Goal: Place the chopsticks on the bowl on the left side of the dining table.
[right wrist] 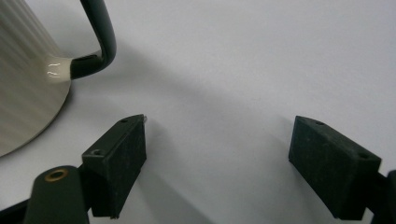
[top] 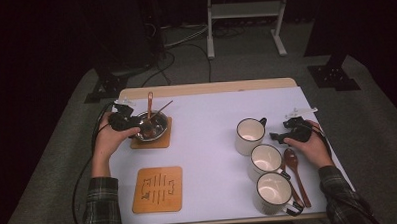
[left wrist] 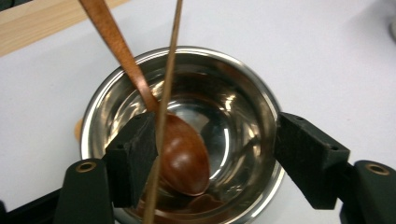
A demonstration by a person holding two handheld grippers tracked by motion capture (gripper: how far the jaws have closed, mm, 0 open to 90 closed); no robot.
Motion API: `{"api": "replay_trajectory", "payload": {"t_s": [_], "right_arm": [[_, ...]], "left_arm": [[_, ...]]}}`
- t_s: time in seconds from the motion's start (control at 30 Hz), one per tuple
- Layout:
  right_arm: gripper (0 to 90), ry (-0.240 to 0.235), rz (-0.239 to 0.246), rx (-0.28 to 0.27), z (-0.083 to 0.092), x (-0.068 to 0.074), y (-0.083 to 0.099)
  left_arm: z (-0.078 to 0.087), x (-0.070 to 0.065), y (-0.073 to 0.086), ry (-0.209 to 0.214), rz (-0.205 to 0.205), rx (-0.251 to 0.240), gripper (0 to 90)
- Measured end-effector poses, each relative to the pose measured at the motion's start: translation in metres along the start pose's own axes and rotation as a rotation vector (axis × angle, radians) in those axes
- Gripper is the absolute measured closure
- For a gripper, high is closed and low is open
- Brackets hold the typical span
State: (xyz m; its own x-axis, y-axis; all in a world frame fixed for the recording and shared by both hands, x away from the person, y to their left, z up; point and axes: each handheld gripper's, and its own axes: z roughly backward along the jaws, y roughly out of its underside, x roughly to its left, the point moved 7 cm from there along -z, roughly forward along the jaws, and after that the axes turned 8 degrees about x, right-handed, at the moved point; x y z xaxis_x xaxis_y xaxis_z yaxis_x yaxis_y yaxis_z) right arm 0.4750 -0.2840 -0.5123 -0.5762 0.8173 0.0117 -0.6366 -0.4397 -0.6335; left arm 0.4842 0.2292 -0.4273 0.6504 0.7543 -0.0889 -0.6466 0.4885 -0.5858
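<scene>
From the high view, the left gripper [top: 132,125] sits at the near-left rim of the shiny round steel bowl [top: 159,127], which rests on a square wooden coaster [top: 163,139] near the table's left edge; bare white tabletop lies between it and three cream enamel mugs [top: 250,135]. In the left gripper view, jaws stand apart over the bowl, gripping nothing; a reddish wooden spoon [left wrist: 184,156] and a thin wooden stick [left wrist: 164,105] lie inside. In the right gripper view, the right gripper [right wrist: 217,168] gapes over bare table beside a mug's dark handle [right wrist: 100,39].
</scene>
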Motion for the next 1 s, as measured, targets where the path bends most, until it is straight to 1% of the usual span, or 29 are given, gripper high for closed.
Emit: {"api": "replay_trajectory", "payload": {"t_s": [0.07,0.1,0.17,0.2,0.33,0.43,0.53,0.63,0.83,0.9,1.0], "right_arm": [[17.4,0.0,0.0,0.0,0.0,0.0,0.0],[17.4,0.0,-0.001,0.0,0.0,0.0,0.0],[17.4,0.0,0.0,-0.001,0.0,0.0,0.0],[17.4,0.0,0.0,0.0,0.0,0.0,0.0],[17.4,0.0,0.0,-0.001,0.0,0.0,0.0],[17.4,0.001,0.0,0.0,0.0,0.0,0.0],[17.4,0.0,0.0,0.0,0.0,0.0,0.0],[17.3,0.001,0.0,0.0,0.0,0.0,0.0],[17.3,0.0,0.0,0.0,0.0,0.0,0.0],[17.3,0.0,0.0,0.0,0.0,0.0,0.0],[17.2,-0.001,0.001,0.001,0.0,0.0,0.0]], "left_arm": [[0.001,-0.002,0.0,0.001,-0.004,-0.001,28.2],[0.002,-0.004,-0.001,0.004,0.0,-0.004,27.0],[0.004,-0.008,-0.001,0.01,-0.005,-0.014,25.7],[0.006,-0.011,-0.001,0.011,-0.001,-0.019,25.6],[0.008,-0.019,0.001,0.01,-0.013,-0.011,24.1],[0.009,-0.026,0.0,0.023,-0.022,-0.018,23.0],[0.011,-0.033,-0.001,0.017,-0.035,-0.023,21.3],[0.013,-0.041,-0.003,0.022,-0.035,-0.022,19.1],[0.009,-0.056,-0.004,0.015,-0.056,-0.008,17.5],[0.006,-0.063,-0.005,0.026,-0.065,-0.005,17.4],[0.002,-0.071,-0.006,0.028,-0.08,0.005,17.4]]}}
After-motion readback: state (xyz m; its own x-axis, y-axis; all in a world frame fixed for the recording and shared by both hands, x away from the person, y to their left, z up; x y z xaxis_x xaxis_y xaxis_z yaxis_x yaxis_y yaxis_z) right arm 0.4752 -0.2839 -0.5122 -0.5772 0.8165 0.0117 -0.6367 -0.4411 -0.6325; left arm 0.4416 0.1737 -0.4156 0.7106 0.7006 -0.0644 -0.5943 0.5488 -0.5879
